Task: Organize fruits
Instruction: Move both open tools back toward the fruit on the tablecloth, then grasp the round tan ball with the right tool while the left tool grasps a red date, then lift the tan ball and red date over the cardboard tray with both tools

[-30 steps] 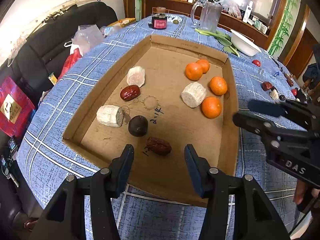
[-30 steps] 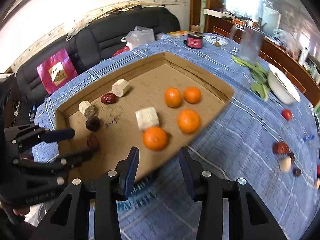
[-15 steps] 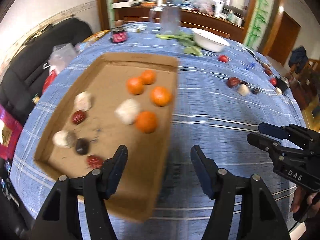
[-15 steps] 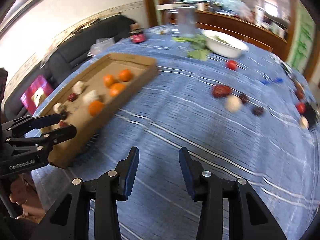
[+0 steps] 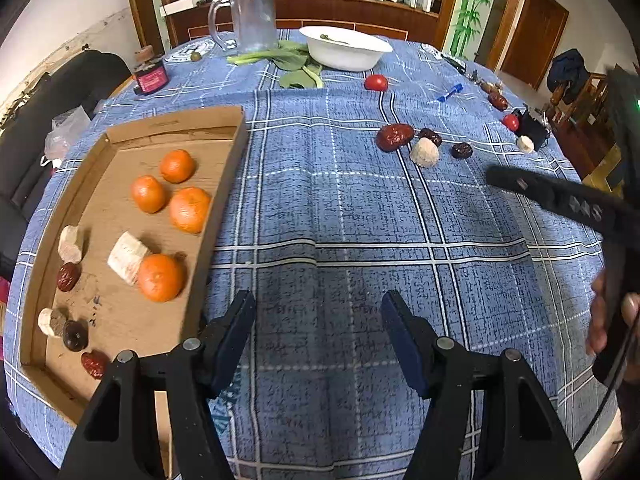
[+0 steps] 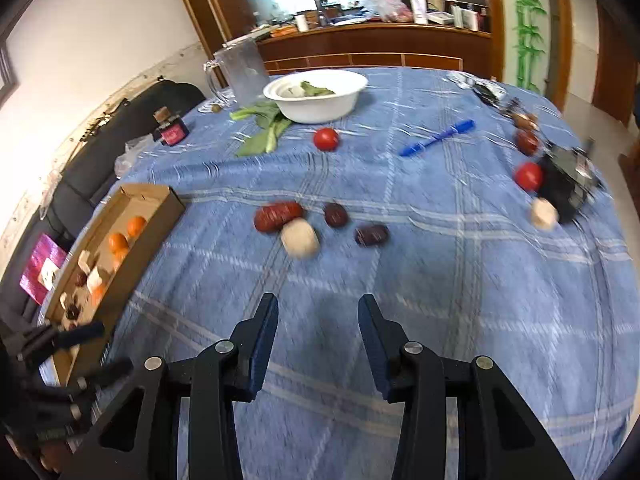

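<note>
A cardboard tray (image 5: 228, 184) at the table's left holds several oranges (image 5: 189, 209), pale sugarcane pieces (image 5: 127, 256) and dark dates (image 5: 68, 277). It also shows in the right wrist view (image 6: 158, 222). Loose on the blue cloth lie a big red date (image 6: 278, 216), a pale chunk (image 6: 300, 239), two dark dates (image 6: 335, 215) and small tomatoes (image 6: 326, 139). My left gripper (image 5: 318, 316) is open and empty over bare cloth beside the tray. My right gripper (image 6: 318, 314) is open and empty, short of the loose group (image 5: 424, 152).
A white bowl (image 6: 316, 96) with greens, a glass pitcher (image 6: 240, 72), a small jar (image 6: 171, 133) and a blue pen (image 6: 438, 137) stand at the back. A black object (image 6: 568, 184) sits at the right edge. A dark sofa lies left.
Both grippers have swung right, away from the tray, toward the loose fruit on the cloth. Both stayed open and empty.
</note>
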Action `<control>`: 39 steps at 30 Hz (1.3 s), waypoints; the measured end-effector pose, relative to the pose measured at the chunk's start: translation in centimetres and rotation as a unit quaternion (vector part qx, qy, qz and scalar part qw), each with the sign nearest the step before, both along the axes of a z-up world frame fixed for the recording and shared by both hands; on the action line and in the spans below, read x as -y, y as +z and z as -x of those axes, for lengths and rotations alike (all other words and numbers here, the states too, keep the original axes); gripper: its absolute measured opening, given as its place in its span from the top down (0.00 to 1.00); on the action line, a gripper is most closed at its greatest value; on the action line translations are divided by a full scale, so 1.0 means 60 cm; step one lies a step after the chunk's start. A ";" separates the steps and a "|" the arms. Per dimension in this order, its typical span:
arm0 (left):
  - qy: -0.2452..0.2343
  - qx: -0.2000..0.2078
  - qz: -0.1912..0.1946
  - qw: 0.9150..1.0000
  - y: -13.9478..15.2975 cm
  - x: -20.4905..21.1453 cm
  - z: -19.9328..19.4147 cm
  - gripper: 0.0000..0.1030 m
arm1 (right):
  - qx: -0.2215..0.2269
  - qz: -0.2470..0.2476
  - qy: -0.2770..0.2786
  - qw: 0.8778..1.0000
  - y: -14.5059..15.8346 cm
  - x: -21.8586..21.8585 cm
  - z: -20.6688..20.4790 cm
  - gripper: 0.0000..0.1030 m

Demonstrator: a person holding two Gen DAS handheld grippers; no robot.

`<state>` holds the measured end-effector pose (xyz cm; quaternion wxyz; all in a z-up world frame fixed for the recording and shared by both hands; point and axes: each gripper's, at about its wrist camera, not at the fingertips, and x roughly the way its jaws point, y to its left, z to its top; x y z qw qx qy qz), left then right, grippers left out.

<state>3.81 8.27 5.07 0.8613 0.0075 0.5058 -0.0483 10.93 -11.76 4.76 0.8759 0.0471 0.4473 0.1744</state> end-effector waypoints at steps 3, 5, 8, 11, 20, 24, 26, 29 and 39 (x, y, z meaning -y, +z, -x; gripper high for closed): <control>0.001 -0.006 -0.004 1.000 -0.004 0.000 -0.010 0.37 | -0.007 -0.004 0.018 1.000 -0.016 -0.029 -0.035 0.57; 0.002 -0.009 -0.006 1.000 -0.006 0.000 -0.019 0.37 | -0.006 0.001 0.023 1.000 -0.026 -0.044 -0.050 0.57; 0.001 -0.010 -0.013 1.000 -0.006 0.000 -0.033 0.37 | -0.012 0.001 0.029 1.000 -0.045 -0.061 -0.076 0.57; 0.000 -0.009 -0.016 1.000 -0.005 0.002 -0.055 0.37 | -0.012 0.007 0.033 0.999 -0.061 -0.069 -0.094 0.57; -0.023 -0.006 -0.009 1.000 -0.009 0.048 -0.163 0.37 | 0.024 0.009 0.029 0.999 -0.039 -0.032 -0.074 0.71; -0.045 0.000 0.005 0.999 -0.013 0.086 -0.210 0.37 | 0.027 0.012 0.014 0.999 -0.027 0.013 -0.045 0.71; -0.054 0.003 0.005 0.999 -0.021 0.106 -0.231 0.37 | 0.020 0.012 0.001 1.000 -0.031 0.033 -0.037 0.71; -0.068 0.006 -0.004 0.998 -0.039 0.130 -0.255 0.37 | 0.009 0.002 -0.020 1.000 -0.041 0.062 -0.030 0.71; -0.073 -0.001 0.035 0.997 -0.049 0.123 -0.267 0.75 | 0.013 0.011 -0.042 0.999 -0.045 0.082 -0.012 0.71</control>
